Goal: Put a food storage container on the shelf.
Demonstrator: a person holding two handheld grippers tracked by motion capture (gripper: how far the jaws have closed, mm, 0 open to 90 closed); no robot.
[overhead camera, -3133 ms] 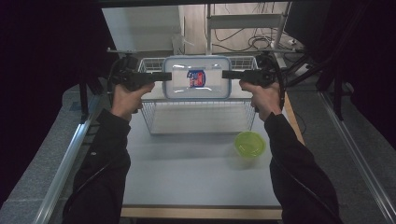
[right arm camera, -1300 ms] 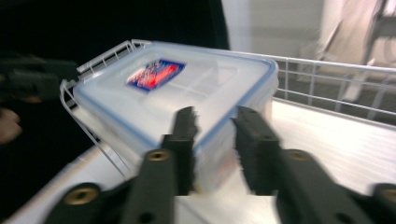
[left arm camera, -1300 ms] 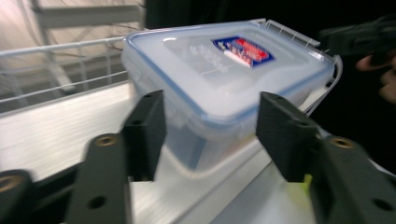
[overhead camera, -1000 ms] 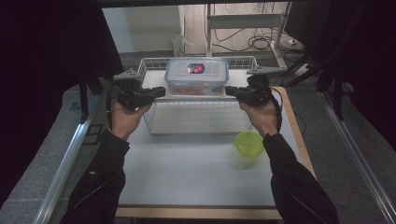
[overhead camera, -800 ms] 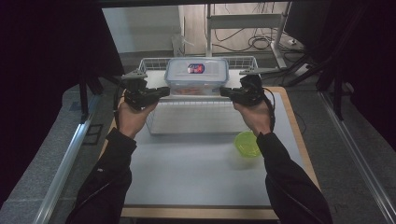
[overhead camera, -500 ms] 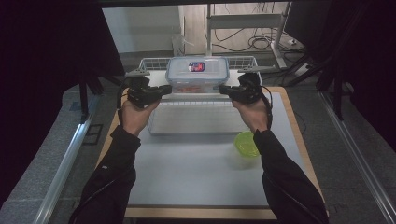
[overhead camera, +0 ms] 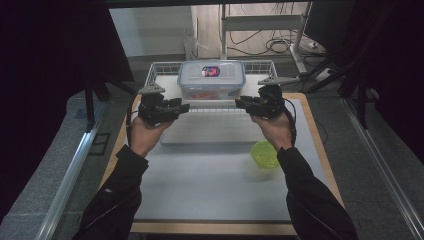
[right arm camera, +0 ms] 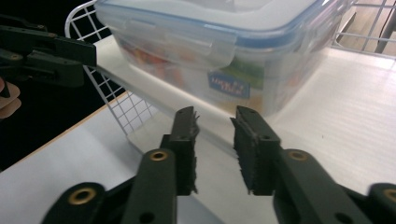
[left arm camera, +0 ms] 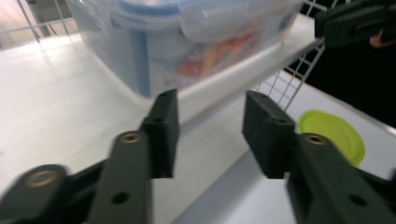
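Observation:
A clear food container with a blue-sealed lid stands on a white board in the wire basket. My left gripper is just off its front left corner and my right gripper just off its front right. In the left gripper view the container lies beyond my left gripper, whose jaws have just been opening with nothing between them. In the right gripper view the container lies past my right gripper, also just opening and holding nothing.
A lime-green bowl sits on the grey mat under my right wrist, and the left gripper view also catches this green bowl. The basket's front wire wall drops below the board. Open mat lies towards me.
The container, held up between both grippers three seconds ago, now rests in the basket. Both pairs of jaws have parted from it. The hands have hardly shifted in the last second.

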